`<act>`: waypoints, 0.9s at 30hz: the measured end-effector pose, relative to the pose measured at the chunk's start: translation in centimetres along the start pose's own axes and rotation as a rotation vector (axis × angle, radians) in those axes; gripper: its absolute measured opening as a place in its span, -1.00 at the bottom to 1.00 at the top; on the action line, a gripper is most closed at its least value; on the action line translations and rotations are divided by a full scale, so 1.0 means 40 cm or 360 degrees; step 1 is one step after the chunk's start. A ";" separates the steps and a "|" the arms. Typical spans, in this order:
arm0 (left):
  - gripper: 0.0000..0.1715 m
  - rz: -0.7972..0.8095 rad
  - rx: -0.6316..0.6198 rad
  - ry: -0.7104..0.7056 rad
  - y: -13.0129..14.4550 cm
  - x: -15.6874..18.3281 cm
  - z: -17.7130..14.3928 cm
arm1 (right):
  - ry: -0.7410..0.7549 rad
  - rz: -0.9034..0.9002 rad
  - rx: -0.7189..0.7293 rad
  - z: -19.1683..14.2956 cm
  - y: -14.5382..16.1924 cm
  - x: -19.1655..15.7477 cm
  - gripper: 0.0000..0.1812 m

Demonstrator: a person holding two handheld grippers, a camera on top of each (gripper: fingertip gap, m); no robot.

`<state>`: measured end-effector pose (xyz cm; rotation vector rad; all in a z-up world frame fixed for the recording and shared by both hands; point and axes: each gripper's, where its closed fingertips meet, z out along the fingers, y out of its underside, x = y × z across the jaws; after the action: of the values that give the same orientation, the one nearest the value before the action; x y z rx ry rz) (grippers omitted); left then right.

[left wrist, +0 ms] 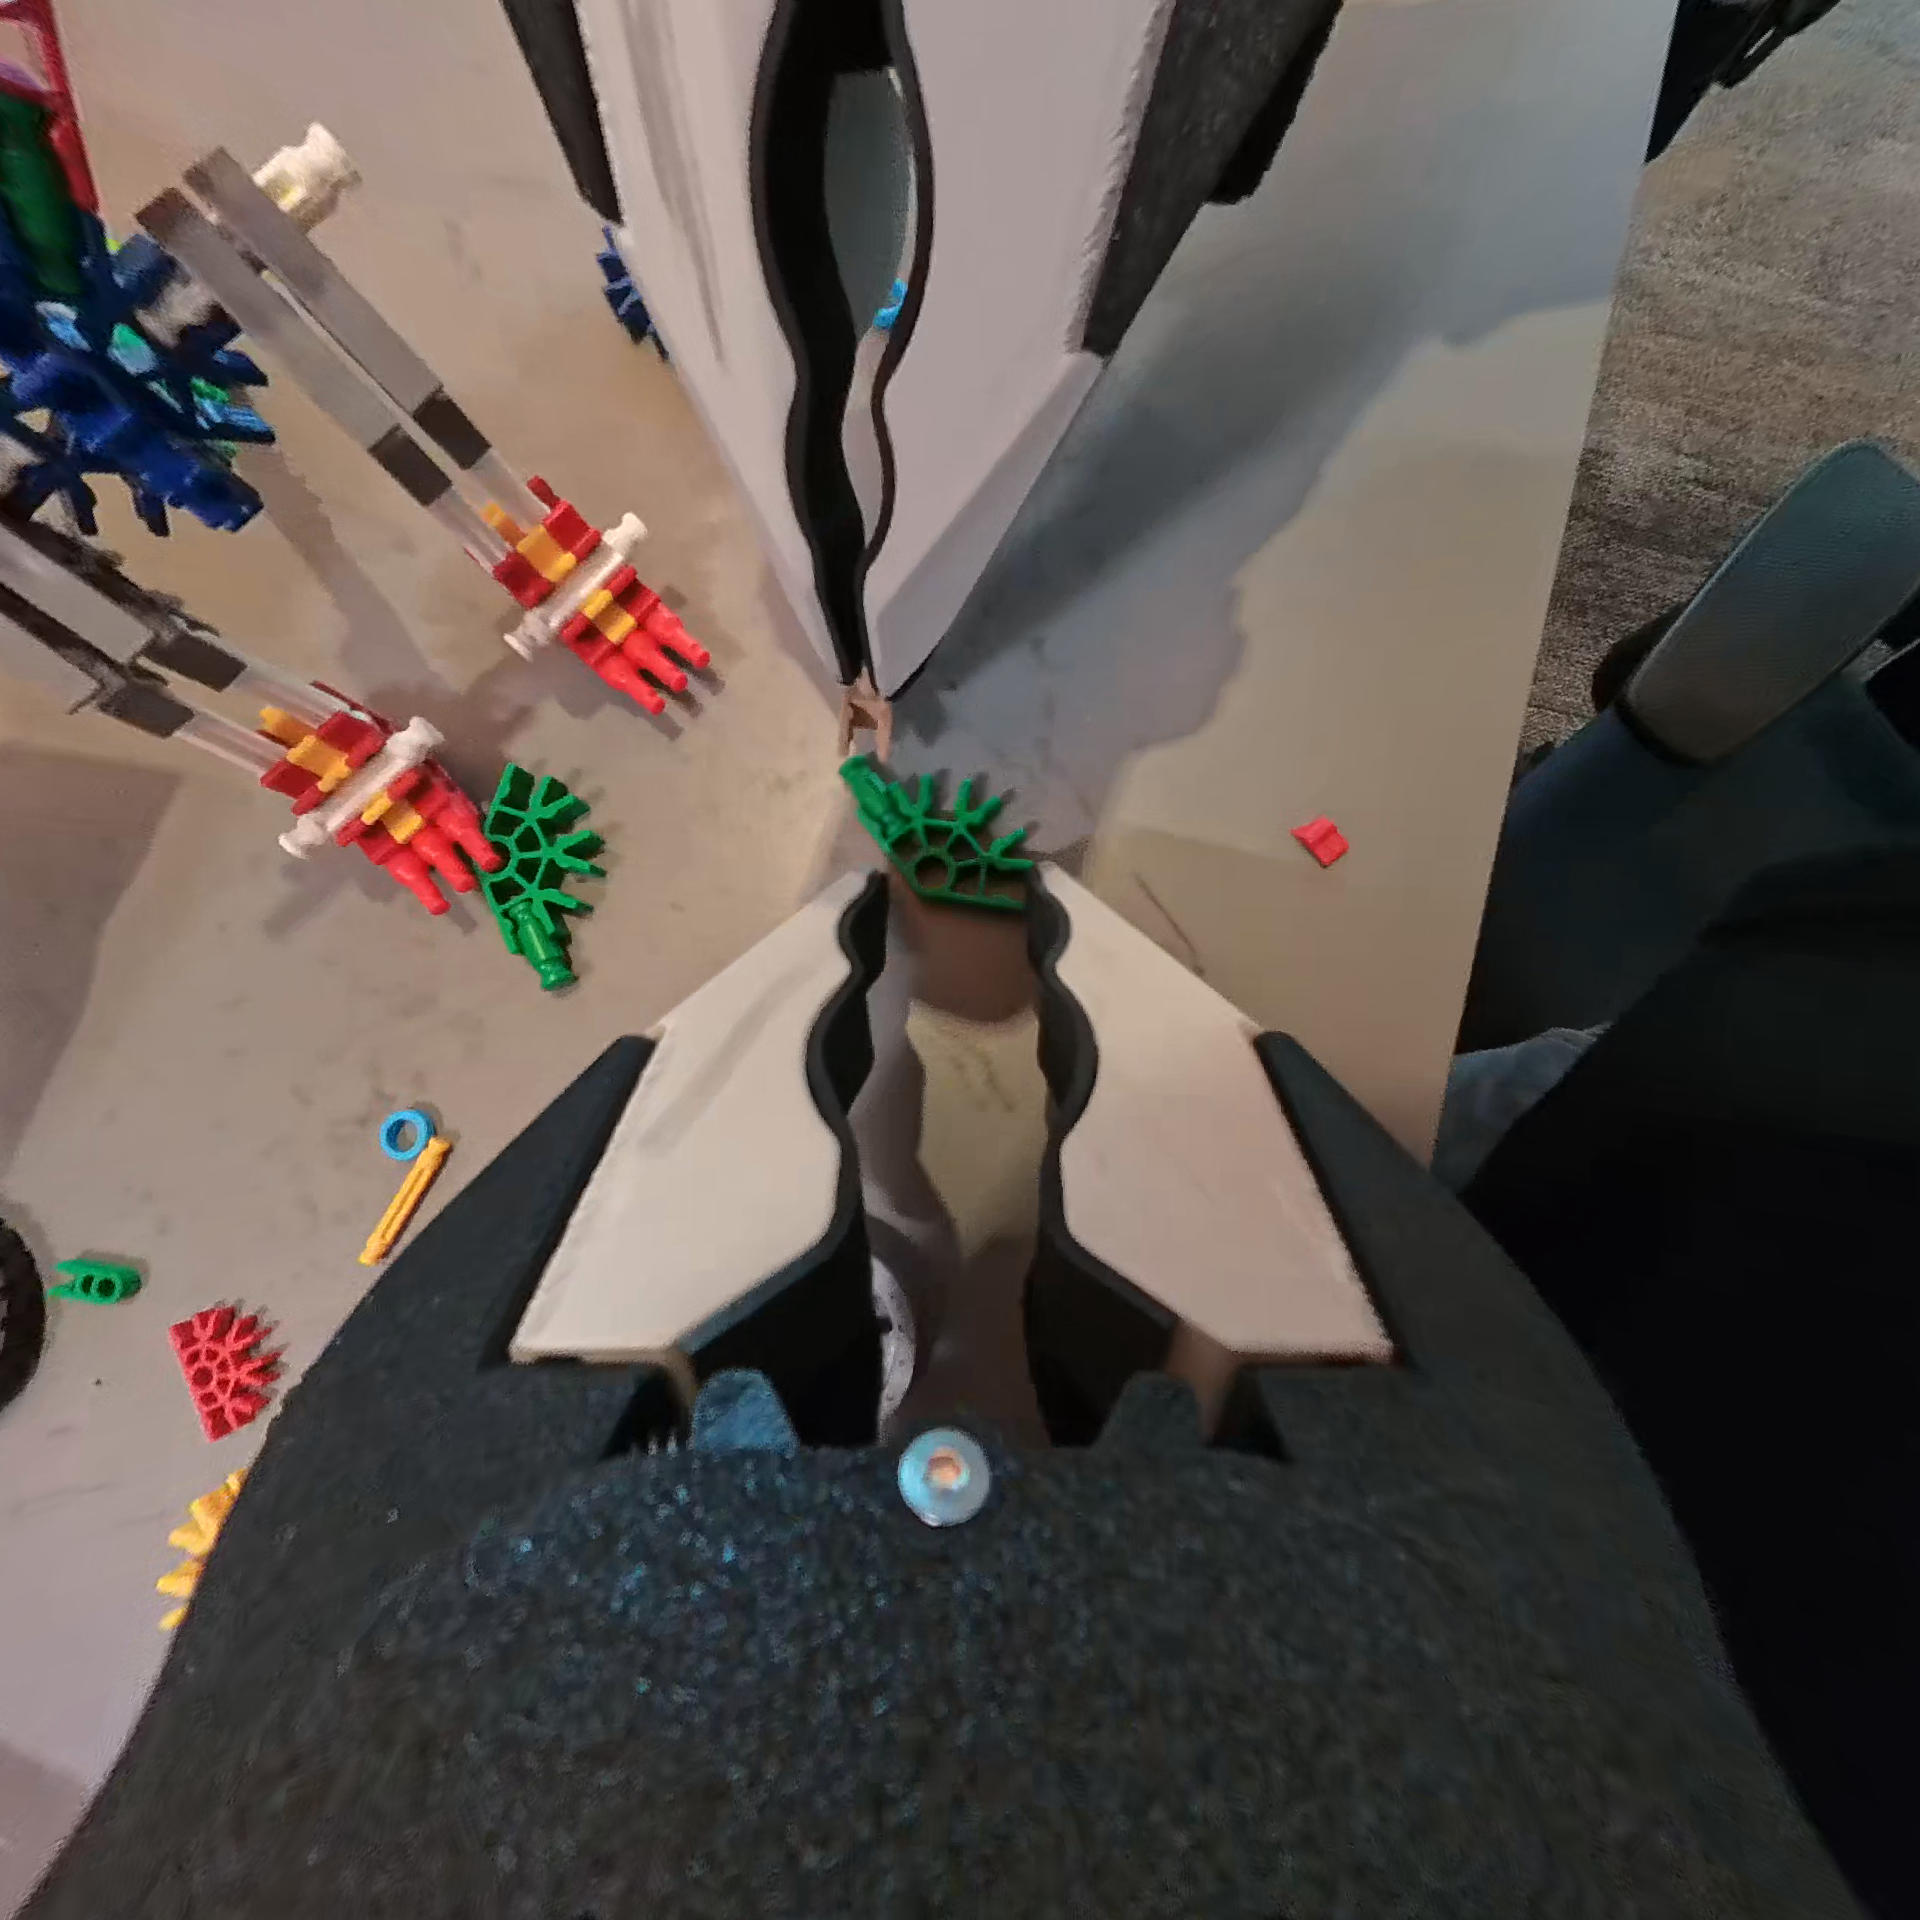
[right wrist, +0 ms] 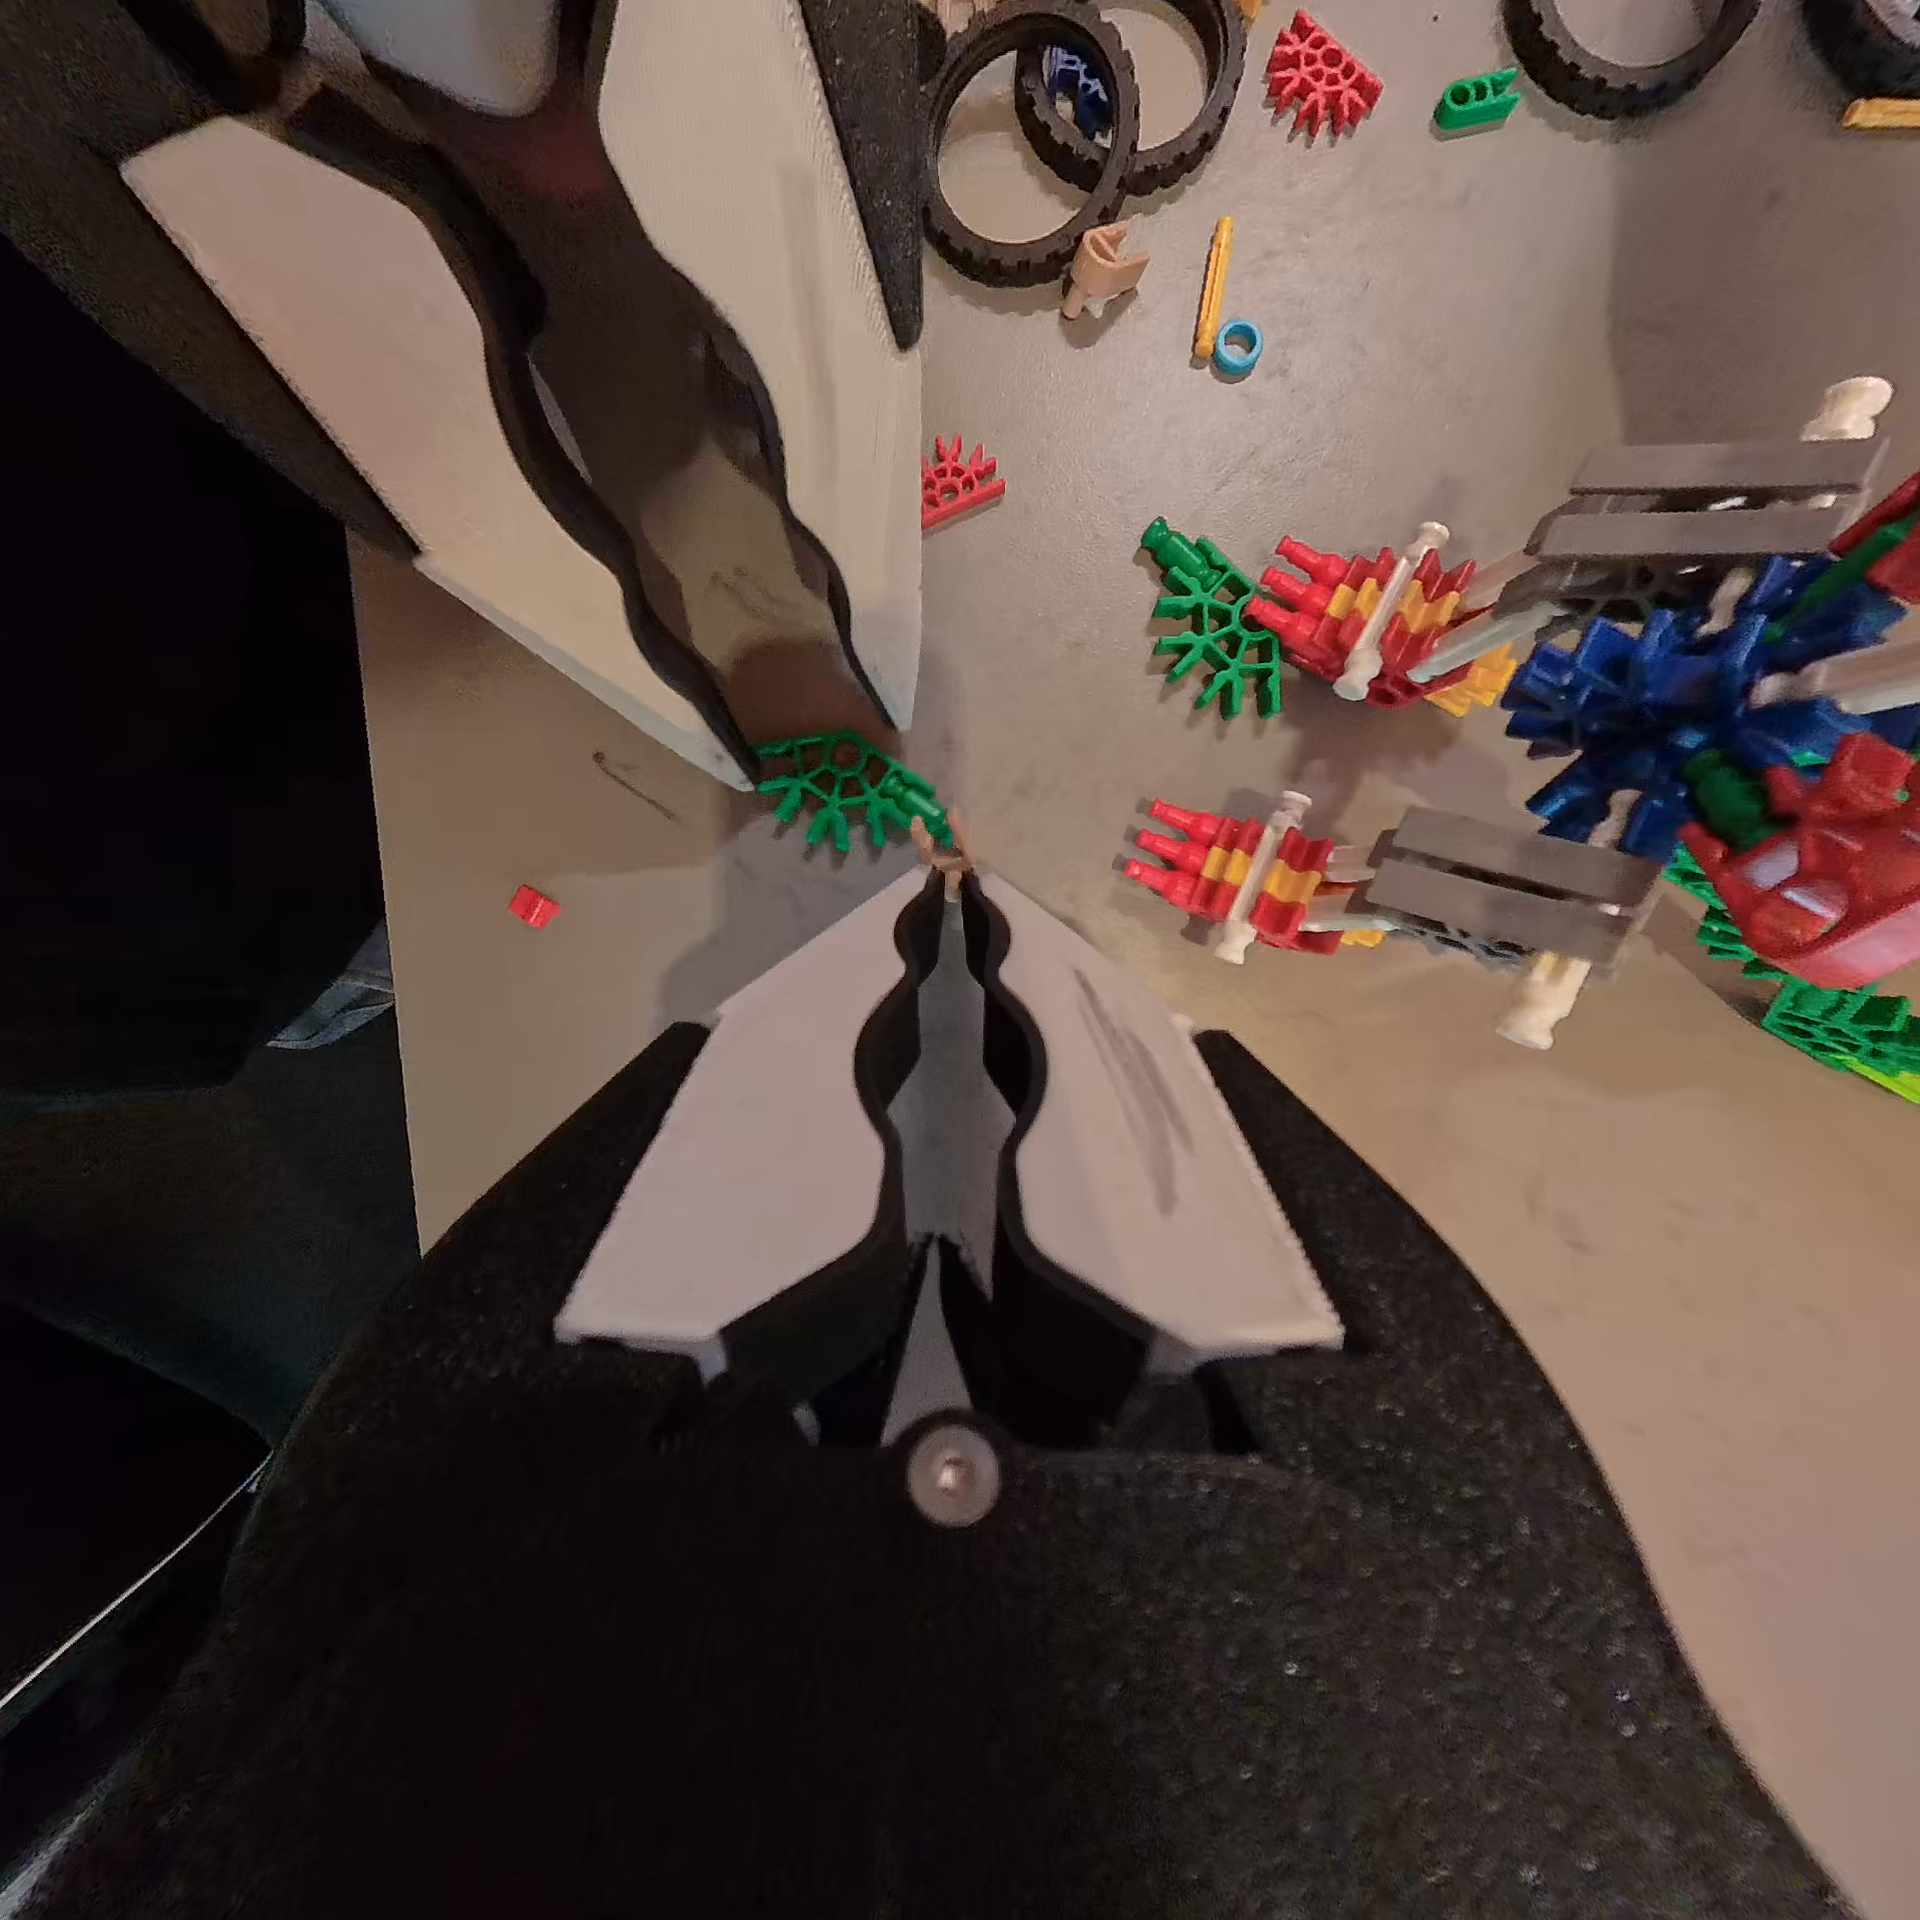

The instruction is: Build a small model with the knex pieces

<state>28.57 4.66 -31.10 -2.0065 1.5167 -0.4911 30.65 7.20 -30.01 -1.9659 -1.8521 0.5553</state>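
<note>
My left gripper [left wrist: 956, 883] is shut on a green fan-shaped connector [left wrist: 951, 847] with a short green rod [left wrist: 868, 790] plugged into it, held just above the beige table [left wrist: 1299, 623]. My right gripper [right wrist: 951, 878] is shut on a small tan clip [right wrist: 943, 844], whose tip meets the end of the green rod [right wrist: 920, 805]. In the left wrist view the right gripper [left wrist: 857, 675] comes in from above with the tan clip [left wrist: 862, 719]. In the right wrist view the left gripper [right wrist: 821, 743] comes from the upper left with the green connector [right wrist: 836, 790].
A built model [right wrist: 1662, 707] of blue connectors, grey rods and red-and-yellow ends stands beside the grippers, with a second green connector [left wrist: 535, 862] at one end. Black tyres [right wrist: 1039, 135], a red fan connector [left wrist: 223, 1371], a blue ring [left wrist: 405, 1132], a yellow rod [left wrist: 407, 1200] and a small red piece [left wrist: 1320, 840] lie around. The table edge [left wrist: 1538, 623] and a chair arm [left wrist: 1766, 613] are close. About 4 centimeters separates my left fingertips from my right.
</note>
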 end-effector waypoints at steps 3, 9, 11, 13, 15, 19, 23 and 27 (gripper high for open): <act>-0.77 0.0077 0.0003 0.0053 0.001 0.006 -0.001 | -0.0006 -0.0008 -0.0009 0.000 0.003 0.000 -0.97; -0.78 0.0286 -0.0018 0.0188 0.009 0.005 -0.008 | -0.0036 -0.0030 -0.0037 -0.001 0.007 0.002 -0.97; -0.78 0.0315 -0.0015 0.0235 0.009 0.008 -0.008 | -0.0061 -0.0041 -0.0052 0.001 0.008 -0.001 -0.97; -0.78 0.0349 -0.0010 0.0271 0.009 0.012 -0.008 | -0.0084 -0.0060 -0.0077 0.004 0.011 -0.004 -0.97; -0.78 0.0365 -0.0011 0.0296 0.009 0.013 -0.008 | -0.0102 -0.0076 -0.0099 0.006 0.014 -0.005 -0.97; -0.78 0.0408 -0.0015 0.0341 0.009 0.012 -0.008 | -0.0146 -0.0117 -0.0137 0.009 0.014 -0.012 -0.97; -0.78 0.0431 -0.0017 0.0375 0.008 0.012 -0.007 | -0.0181 -0.0169 -0.0190 0.011 0.017 -0.019 -0.97; -0.78 0.0434 -0.0016 0.0387 0.007 0.012 -0.006 | -0.0178 -0.0203 -0.0239 0.013 0.020 -0.014 -0.97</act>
<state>28.36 4.08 -31.13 -1.7585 1.9088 -0.6315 31.01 6.58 -30.87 -1.9266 -2.1273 0.5101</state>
